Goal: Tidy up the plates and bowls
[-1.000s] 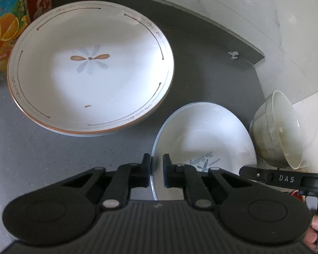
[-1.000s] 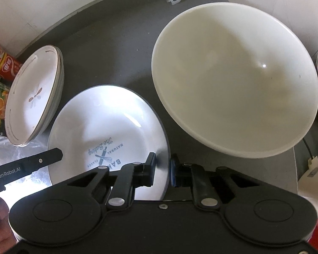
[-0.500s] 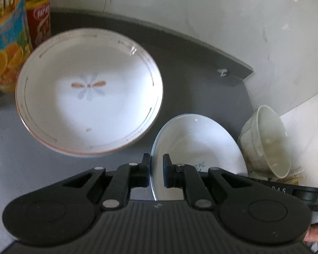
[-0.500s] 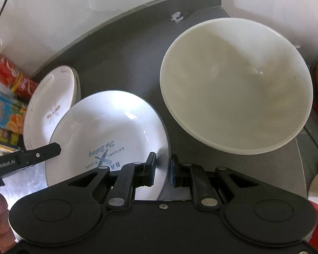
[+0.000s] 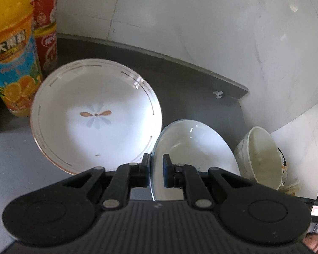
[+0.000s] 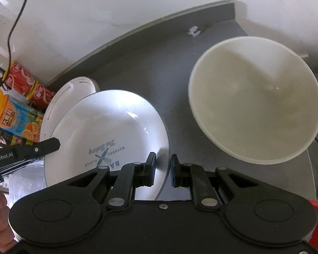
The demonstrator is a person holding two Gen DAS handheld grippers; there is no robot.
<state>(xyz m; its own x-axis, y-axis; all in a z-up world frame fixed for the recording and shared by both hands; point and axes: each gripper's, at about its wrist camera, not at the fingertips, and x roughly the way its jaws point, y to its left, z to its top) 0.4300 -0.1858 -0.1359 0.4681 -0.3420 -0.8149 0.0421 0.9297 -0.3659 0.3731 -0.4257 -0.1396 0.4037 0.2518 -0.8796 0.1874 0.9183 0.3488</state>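
Left wrist view is showing our left gripper [image 5: 156,170] with its jaws clamped on the near rim of the printed white plate [image 5: 193,146], and the right wrist view is showing our right gripper [image 6: 162,170] pinching the opposite rim of that same plate [image 6: 108,131]. We are holding it between us, tilted and seemingly lifted off the dark worktop [image 6: 159,72], just beside the flower-patterned plate [image 5: 95,118].

We are judging this plate to be stiff, glazed and slippery, moderately heavy and breakable, so the thin rim is the only sensible hold, and we are wanting both grips kept level with each other.

Around it, the cream bowl [image 6: 256,110] is sitting near on the right, close enough to be clipped by a swinging edge. An orange juice bottle [image 5: 12,48] and red cans [image 5: 45,25] are crowding the wall behind the patterned plate. A small white clip [image 6: 194,30] is lying at the worktop's back edge.
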